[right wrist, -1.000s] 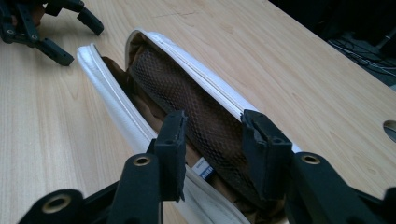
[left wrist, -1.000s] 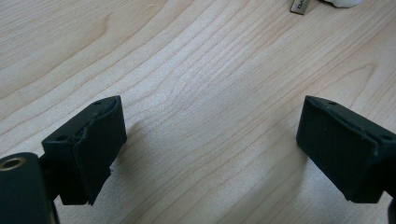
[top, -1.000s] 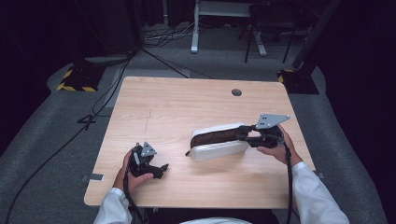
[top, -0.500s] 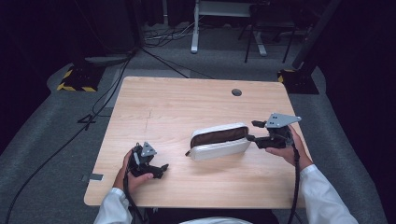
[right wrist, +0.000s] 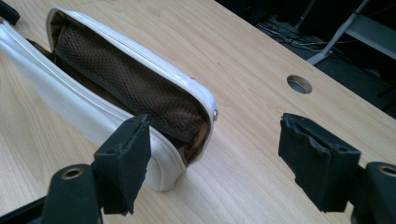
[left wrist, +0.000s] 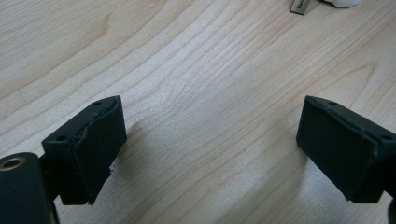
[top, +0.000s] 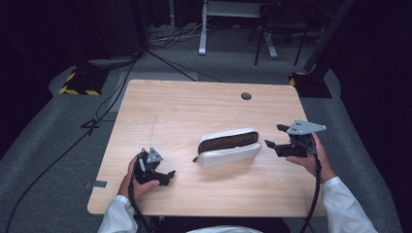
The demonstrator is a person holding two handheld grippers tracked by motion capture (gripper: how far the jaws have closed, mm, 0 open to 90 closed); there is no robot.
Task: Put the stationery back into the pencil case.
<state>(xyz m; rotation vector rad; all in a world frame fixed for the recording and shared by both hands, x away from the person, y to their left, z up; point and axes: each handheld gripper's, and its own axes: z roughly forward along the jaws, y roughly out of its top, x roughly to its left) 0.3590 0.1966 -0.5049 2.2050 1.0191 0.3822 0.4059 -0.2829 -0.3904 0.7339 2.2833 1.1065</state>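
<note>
1. Pencil case (top: pixel 228 146), white with a brown lining, lies unzipped on the worktop (top: pixel 194 107) in the high view, a little toward the near edge and right of the middle, its long side running roughly parallel to that edge. It rests flat with the mouth gaping upward, probably so the inside stays reachable. The right gripper (top: pixel 276 138) hangs just off its right end, apart from it, and its fingers have just been opening with nothing between them. By my reading it has let go of that end. The left gripper (top: pixel 167 175) rests near the near-left corner, well apart from the case, seemingly parked out of the way.

2. In the left gripper view, the left gripper (left wrist: pixel 210 140) has its fingers (left wrist: pixel 93 140) spread wide over bare wood, holding nothing. A small tag and a white corner of the case show at the far top edge.

3. In the right gripper view, the right gripper (right wrist: pixel 215 163) stands with its fingers (right wrist: pixel 126 158) wide apart, one just in front of the case's (right wrist: pixel 116 79) open end, where the mesh lining shows. A cable hole (right wrist: pixel 299 84) sits beyond.
</note>
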